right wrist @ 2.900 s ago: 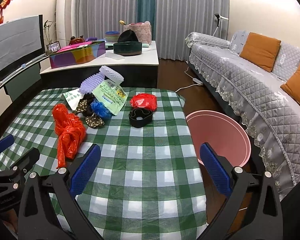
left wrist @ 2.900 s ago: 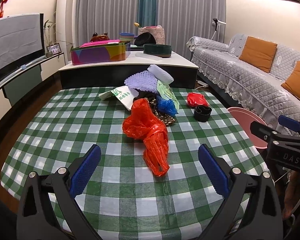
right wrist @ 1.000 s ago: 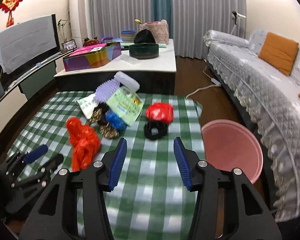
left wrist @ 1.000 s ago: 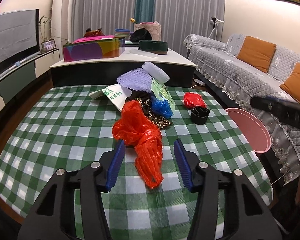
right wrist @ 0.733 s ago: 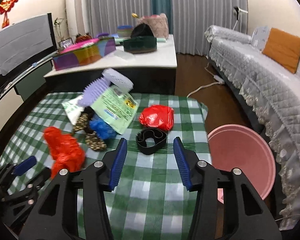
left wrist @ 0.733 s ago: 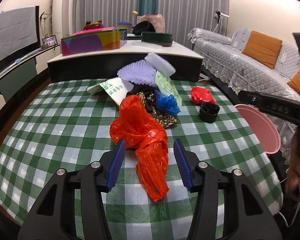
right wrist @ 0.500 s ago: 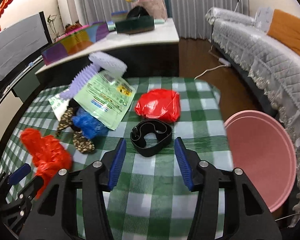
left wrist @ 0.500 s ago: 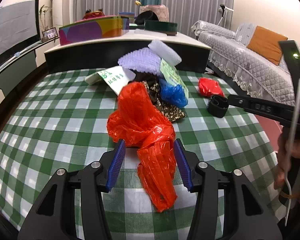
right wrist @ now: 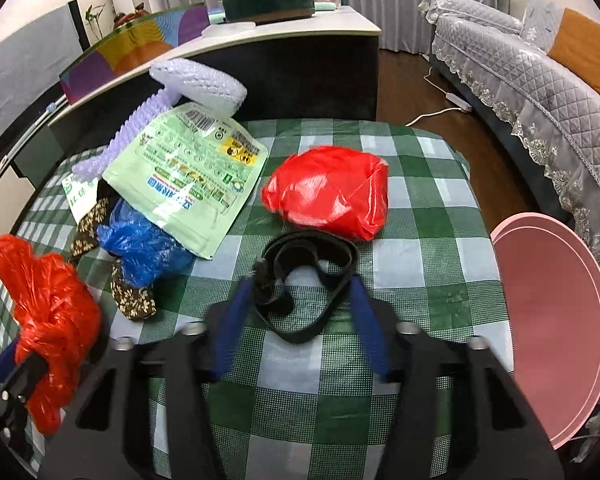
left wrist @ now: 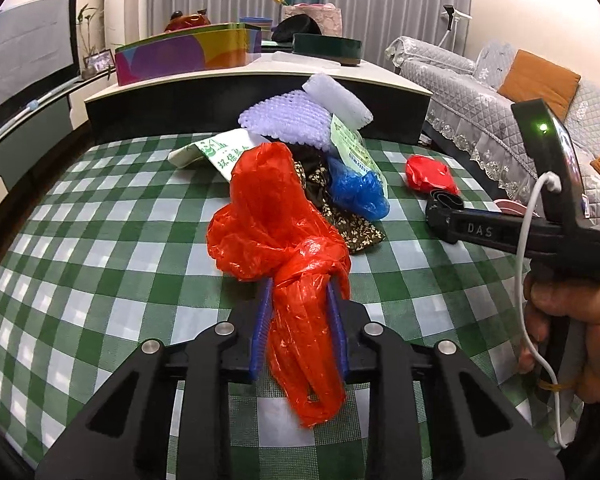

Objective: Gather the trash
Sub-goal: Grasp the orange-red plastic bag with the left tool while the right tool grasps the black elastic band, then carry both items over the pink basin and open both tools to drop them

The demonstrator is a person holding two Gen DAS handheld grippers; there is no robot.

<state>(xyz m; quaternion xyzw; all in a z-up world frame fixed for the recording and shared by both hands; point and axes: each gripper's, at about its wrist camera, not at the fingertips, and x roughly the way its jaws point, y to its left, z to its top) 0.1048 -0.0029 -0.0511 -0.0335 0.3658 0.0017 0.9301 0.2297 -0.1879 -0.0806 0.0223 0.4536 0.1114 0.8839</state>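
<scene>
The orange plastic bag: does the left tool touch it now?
Touching. In the left wrist view both blue pads of the left tool press against the orange plastic bag below its knot.

Our left gripper [left wrist: 298, 292] points down at the table, its jaws just closed in and its blue pads [left wrist: 262, 320] pressing an orange plastic bag [left wrist: 284, 240]. Our right gripper [right wrist: 302, 292], jaws closing, straddles a black band [right wrist: 304, 276].

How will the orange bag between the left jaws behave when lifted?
The orange bag looks like thin crinkled film, so probably very light. Knotted and bunched, it will likely hang limp below the left gripper. Its glossy surface may slip between the closing pads.
</scene>
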